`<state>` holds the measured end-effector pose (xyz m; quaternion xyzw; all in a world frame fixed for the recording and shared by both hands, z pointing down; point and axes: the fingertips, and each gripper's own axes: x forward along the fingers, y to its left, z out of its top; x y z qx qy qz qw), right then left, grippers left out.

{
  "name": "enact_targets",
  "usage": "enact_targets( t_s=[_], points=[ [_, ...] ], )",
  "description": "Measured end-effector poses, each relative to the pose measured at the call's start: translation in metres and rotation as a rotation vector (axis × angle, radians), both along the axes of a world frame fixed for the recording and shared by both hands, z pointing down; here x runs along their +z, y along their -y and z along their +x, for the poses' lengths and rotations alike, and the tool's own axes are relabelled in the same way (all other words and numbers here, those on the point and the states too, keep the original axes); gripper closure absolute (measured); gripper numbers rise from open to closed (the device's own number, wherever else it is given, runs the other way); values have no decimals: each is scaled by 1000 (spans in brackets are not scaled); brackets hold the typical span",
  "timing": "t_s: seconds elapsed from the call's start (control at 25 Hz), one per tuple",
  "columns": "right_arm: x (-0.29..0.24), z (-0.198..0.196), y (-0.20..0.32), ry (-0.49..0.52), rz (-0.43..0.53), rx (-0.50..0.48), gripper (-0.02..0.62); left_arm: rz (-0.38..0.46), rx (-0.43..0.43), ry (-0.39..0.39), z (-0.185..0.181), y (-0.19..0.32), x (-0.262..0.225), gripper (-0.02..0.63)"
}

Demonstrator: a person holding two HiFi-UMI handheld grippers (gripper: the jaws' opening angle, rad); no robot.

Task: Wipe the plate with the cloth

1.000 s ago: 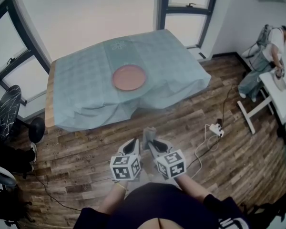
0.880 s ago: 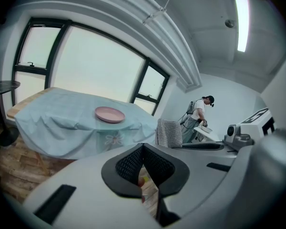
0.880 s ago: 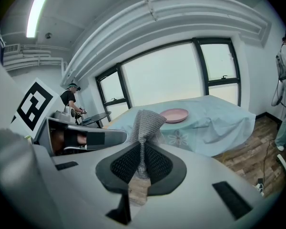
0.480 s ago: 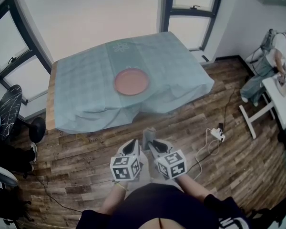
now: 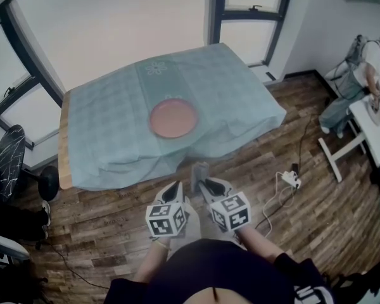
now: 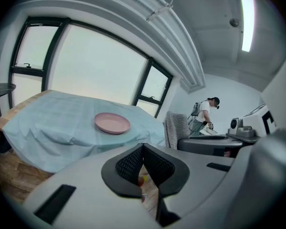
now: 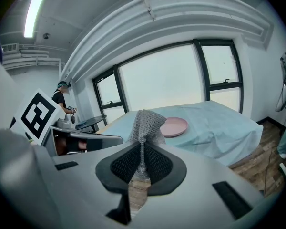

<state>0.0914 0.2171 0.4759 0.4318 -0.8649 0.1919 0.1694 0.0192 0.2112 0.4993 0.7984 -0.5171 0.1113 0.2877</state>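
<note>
The left hand-held gripper (image 6: 143, 149) is closed on nothing, its black ribbed pads (image 6: 128, 163) meeting along one line. The right hand-held gripper (image 7: 142, 160) is clamped on a grey knitted cloth (image 7: 147, 120), which stands up above the jaws in a crumpled fan. In the head view the two sit side by side low in the frame, close in front of the person's body, each with its marker cube (image 5: 166, 220) facing up. They hang over the wooden floor (image 5: 107, 201), short of the table's near edge, and the cloth pokes out ahead of the right one.

The pink plate (image 5: 173, 118) lies flat on the pale blue-green tablecloth (image 5: 228, 87), near the middle of the table (image 5: 64, 138) and somewhat toward its near side; it is well apart from both grippers and from the cloth. The tablecloth hangs over the near edge in loose folds, and a strip of bare wood shows along the table's left side. Large windows (image 5: 114, 24) stand behind the table. A white power strip (image 5: 290, 177) with its cable lies on the floor to the right of the grippers. Another person (image 5: 366, 68) stands at the far right of the room.
</note>
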Motion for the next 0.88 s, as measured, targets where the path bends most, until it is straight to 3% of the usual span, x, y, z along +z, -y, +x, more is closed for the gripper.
enact_targets(
  t_s=[0.88],
  points=[
    [-7,-41,178,-8,12,55,563,6,59,-5,-41,182,-5,592]
  ],
)
